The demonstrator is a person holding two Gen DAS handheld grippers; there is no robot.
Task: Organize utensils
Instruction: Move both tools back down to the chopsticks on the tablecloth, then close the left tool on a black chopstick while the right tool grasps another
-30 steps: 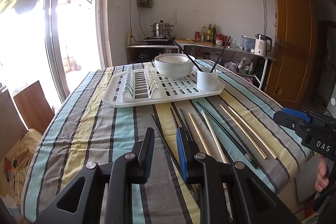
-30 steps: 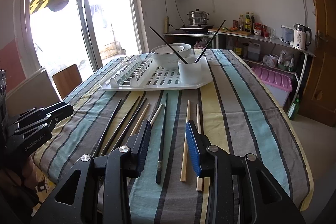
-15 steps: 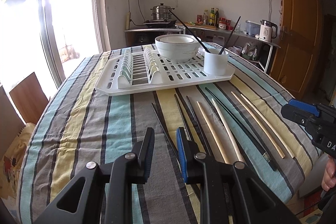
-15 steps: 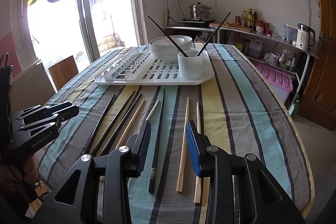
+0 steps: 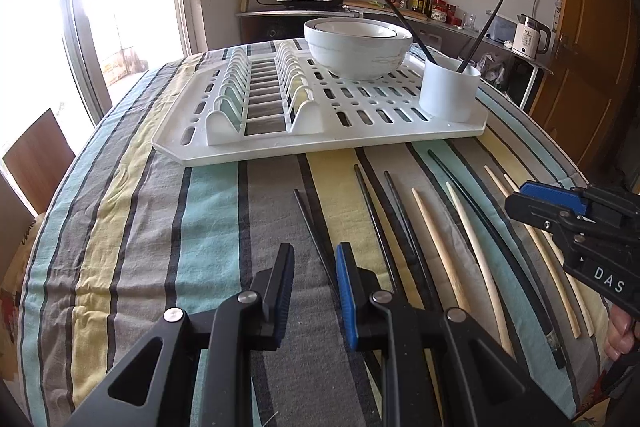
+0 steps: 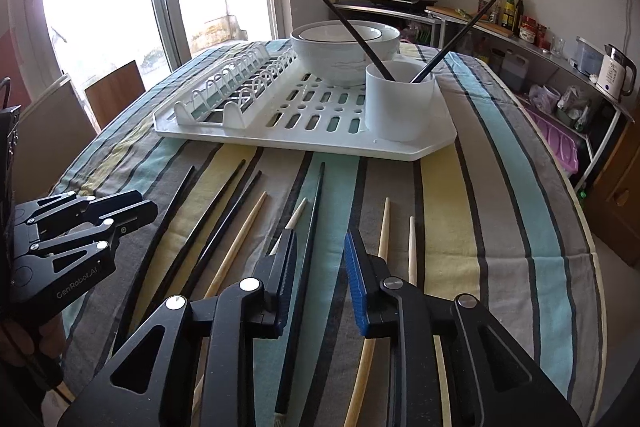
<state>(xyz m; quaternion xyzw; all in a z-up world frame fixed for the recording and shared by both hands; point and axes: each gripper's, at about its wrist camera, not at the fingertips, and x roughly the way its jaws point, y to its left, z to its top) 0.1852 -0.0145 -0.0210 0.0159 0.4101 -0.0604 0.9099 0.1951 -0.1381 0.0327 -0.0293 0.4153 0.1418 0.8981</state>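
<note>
Directly under the right gripper (image 6: 318, 269), whose jaws are standing apart and empty, a black chopstick (image 6: 310, 227) is lying lengthwise toward the white cup (image 6: 399, 105), while the left gripper (image 5: 314, 281), also parted, is hovering farther left.

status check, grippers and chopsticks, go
Left gripper open, empty. Right gripper open, empty. Two black chopsticks in white cup; eight more loose on tablecloth. Nothing blocking.

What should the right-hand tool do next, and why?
Probably lower the right gripper, jaws open and empty, onto the long black chopstick lying on the striped tablecloth between them; two black chopsticks already stand in the white cylindrical cup.
</note>
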